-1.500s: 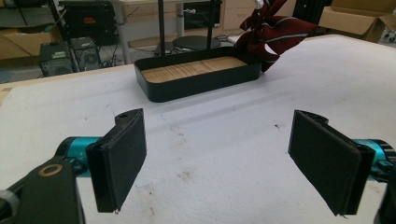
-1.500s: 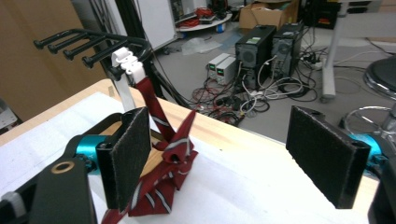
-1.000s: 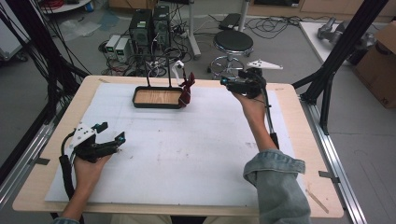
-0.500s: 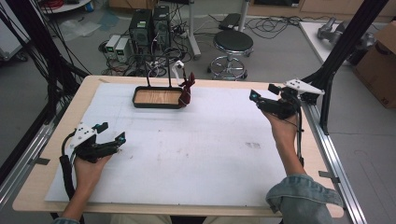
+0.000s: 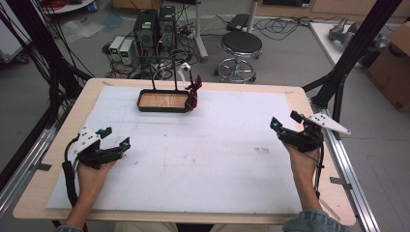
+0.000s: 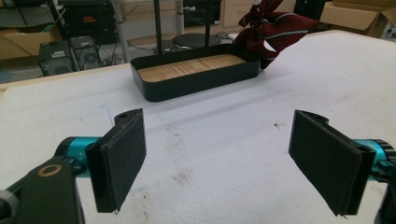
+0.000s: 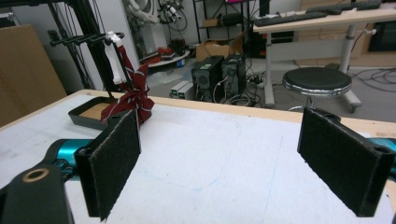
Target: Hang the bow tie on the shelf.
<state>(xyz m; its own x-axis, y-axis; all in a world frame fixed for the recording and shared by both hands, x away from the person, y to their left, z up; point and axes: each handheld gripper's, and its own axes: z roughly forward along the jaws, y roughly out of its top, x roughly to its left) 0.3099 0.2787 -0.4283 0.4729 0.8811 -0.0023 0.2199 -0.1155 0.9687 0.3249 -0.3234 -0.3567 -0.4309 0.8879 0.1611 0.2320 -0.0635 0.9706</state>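
The left gripper (image 5: 116,144) rests low over the white paper sheet (image 5: 203,159) covering the wooden table (image 5: 309,104), its black padded jaws spread wide with nothing between them. Well ahead of it, slightly to its right, sits the shallow black tray with a wood-grain floor (image 6: 194,74); a dark red striped cloth (image 6: 275,28) hangs bunched at the tray's far right corner from a thin black stand (image 7: 84,39). The right gripper (image 5: 285,126) hovers near the table's right edge, jaws equally wide and empty, with tray and cloth far off to its left.
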